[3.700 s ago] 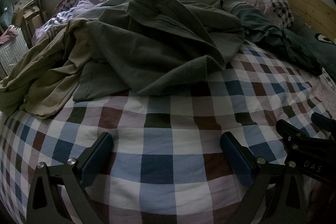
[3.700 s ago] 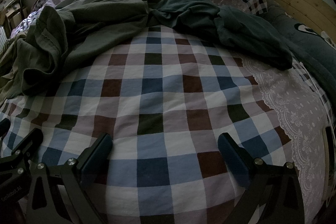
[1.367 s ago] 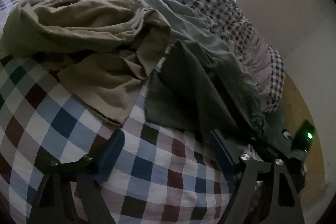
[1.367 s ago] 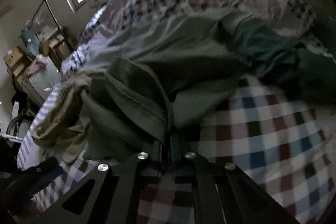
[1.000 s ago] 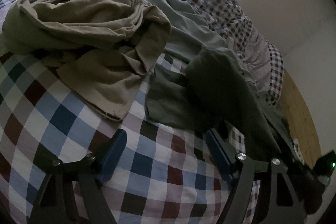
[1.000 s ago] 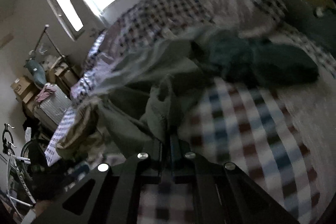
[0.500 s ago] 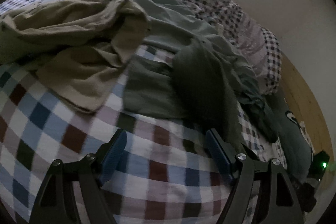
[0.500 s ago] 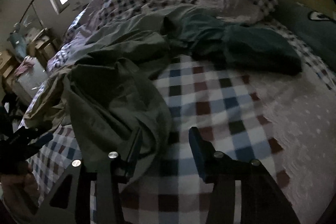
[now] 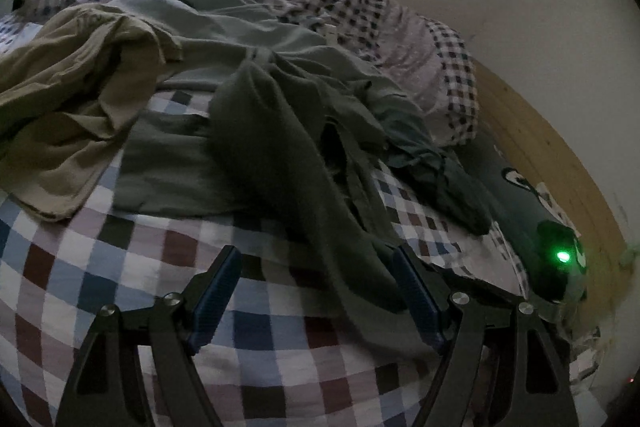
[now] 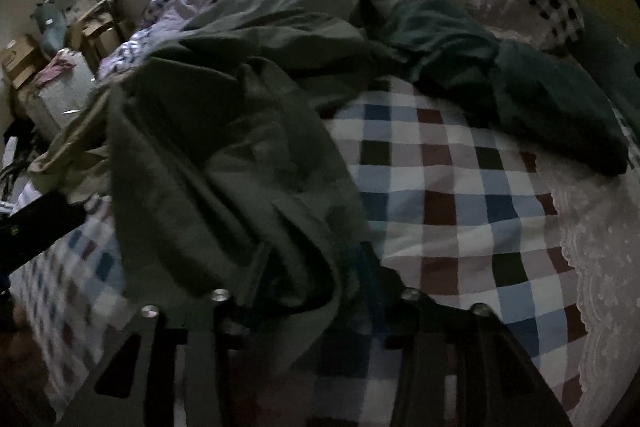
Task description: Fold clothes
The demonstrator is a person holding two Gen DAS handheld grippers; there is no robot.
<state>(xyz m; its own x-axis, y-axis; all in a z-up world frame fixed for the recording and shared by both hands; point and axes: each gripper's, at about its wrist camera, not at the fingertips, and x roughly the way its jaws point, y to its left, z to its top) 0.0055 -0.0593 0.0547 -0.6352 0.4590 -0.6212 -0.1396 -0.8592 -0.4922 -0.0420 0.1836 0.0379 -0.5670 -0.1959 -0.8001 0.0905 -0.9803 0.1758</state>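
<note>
Bedsheet [image 9: 120, 267]: blue, brown, white check. Garments: olive-green [image 9: 276, 147], khaki-tan [image 9: 68, 95], dark teal [image 10: 552, 99]. Headboard [image 9: 552, 147]: yellow wood.

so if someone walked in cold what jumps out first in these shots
The dark green garment dragged across the checked bedspread dominates, its near end bunched between the open right tongs. Left of it lies a crumpled tan garment, with the left tongs spread open over the spread. A green light glows at the right edge.

Black tongs [image 9: 316, 301], blue finger pads [image 9: 214, 297], silver screws.
</note>
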